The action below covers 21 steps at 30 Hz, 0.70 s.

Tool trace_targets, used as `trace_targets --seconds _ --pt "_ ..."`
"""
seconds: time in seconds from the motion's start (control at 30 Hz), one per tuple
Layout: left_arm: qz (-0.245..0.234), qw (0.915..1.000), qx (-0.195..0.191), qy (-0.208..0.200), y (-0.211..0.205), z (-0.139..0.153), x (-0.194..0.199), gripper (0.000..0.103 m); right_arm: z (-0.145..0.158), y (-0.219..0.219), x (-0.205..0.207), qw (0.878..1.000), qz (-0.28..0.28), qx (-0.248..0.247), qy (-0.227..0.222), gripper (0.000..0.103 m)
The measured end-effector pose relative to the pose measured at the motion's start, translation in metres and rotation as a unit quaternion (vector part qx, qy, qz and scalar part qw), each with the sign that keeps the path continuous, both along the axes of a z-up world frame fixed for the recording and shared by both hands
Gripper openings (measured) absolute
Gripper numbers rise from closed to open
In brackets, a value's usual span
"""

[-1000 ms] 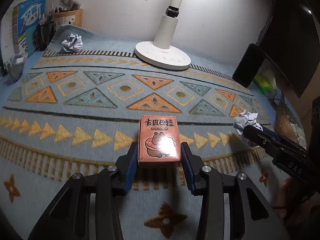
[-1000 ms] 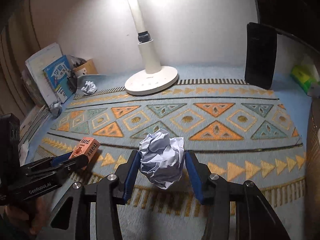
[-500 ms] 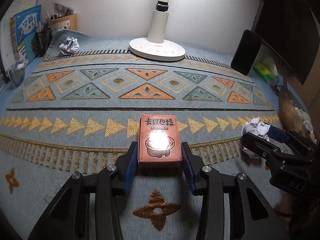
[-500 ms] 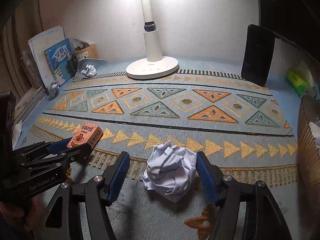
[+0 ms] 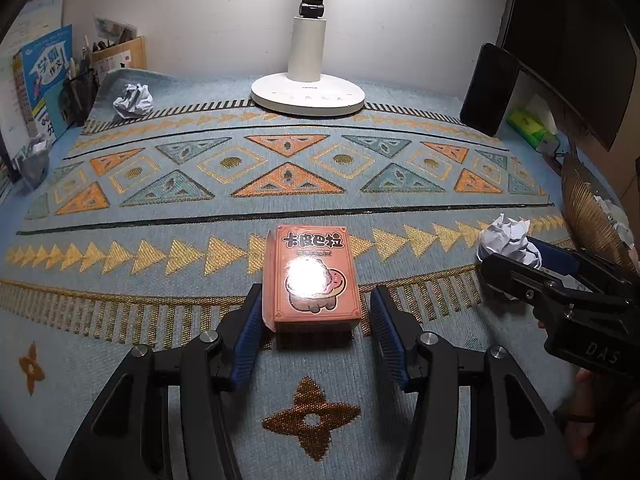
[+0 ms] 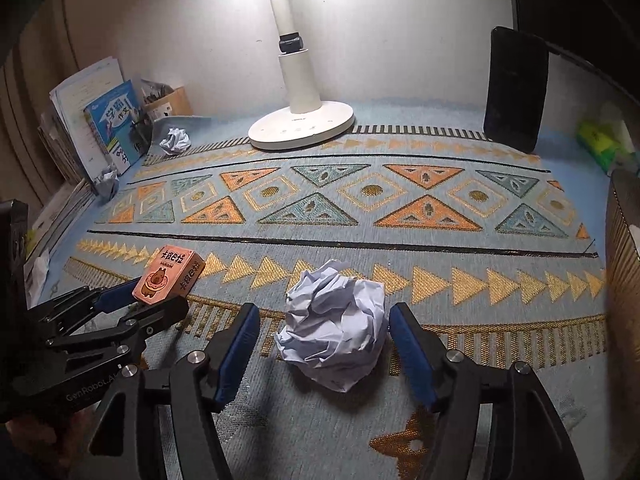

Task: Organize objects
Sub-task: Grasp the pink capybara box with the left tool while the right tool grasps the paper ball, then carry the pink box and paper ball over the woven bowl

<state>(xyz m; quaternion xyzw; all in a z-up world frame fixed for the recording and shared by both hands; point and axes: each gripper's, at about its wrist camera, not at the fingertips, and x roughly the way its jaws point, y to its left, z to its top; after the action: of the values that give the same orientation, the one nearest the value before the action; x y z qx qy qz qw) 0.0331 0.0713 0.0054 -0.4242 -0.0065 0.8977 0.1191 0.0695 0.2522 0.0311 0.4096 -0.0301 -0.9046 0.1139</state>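
A desk covered by a blue woven cloth patterned with orange and teal triangles carries a white lamp base at the back. An orange card box lies flat near the front, with a crumpled paper ball to its right. A smaller paper ball sits at the far left corner, and a dark phone leans upright at the far right.

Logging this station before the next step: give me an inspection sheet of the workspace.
Surface: patterned blue mat covers the desk.
Job's things: orange card box flat between left tool fingers; large paper ball between right tool fingers.
Clutter: small paper ball at back left; another by the books.
Grippers: both tools open, gaps at the pads.
Cables: nothing seen.
Surroundings: white lamp, black phone, books, green packet.
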Motion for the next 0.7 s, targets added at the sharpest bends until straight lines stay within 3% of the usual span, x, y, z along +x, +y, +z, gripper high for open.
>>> trace_targets --seconds 0.03,0.13,0.23,0.33,0.4,0.57,0.7 --pt "0.001 1.0 0.001 0.001 -0.001 0.0 0.0 0.041 0.0 0.001 0.0 1.0 -0.001 -0.002 0.0 0.048" --pt "-0.011 0.9998 0.017 0.006 -0.002 0.002 0.002 0.038 0.005 0.0 0.006 1.0 -0.006 0.002 0.023 0.046" --pt "-0.014 0.9995 0.005 0.027 0.004 0.009 0.009 0.038 0.015 0.004 0.017 0.998 -0.006 -0.006 0.057 0.046" --pt "-0.04 0.9972 0.048 0.041 0.019 0.023 0.019 0.038 0.026 0.018 0.025 0.997 -0.025 -0.028 0.063 0.046" --pt "-0.066 0.9944 0.056 0.06 0.042 0.041 0.027 0.038 0.039 0.037 0.033 0.996 -0.048 -0.037 0.068 0.046" --pt "-0.155 0.9779 0.084 0.112 0.121 0.095 0.039 0.038 0.1 0.113 0.068 0.98 -0.141 -0.038 0.134 0.046" --pt "-0.209 0.9645 0.124 0.103 0.179 0.119 0.028 0.038 0.125 0.184 0.088 0.96 -0.236 -0.046 0.144 0.046"
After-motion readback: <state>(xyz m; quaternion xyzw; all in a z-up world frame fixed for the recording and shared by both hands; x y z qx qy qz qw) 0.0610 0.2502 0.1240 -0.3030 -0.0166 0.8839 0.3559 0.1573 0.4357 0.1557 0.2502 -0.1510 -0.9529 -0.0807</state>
